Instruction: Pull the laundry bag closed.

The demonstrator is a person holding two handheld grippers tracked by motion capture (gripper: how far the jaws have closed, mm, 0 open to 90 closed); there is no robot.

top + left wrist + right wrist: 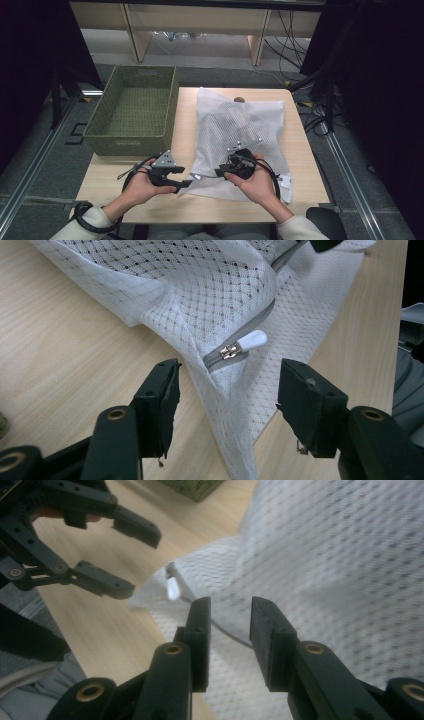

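Left gripper view: you line up on the zipper pull (251,340) of the mesh laundry bag (215,285).
Both grippers' fingers stand apart, holding nothing; next, close the left gripper (227,390) on the pull, the right gripper (230,625) on mesh.

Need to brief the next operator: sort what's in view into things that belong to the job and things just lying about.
In the job:
- white mesh bag
- its zipper pull
- left claw, open at the pull
- right claw, open over the mesh

Lying about:
- green woven basket
- wooden table

Both hand-held grippers (187,180) (220,172) — jaws parted
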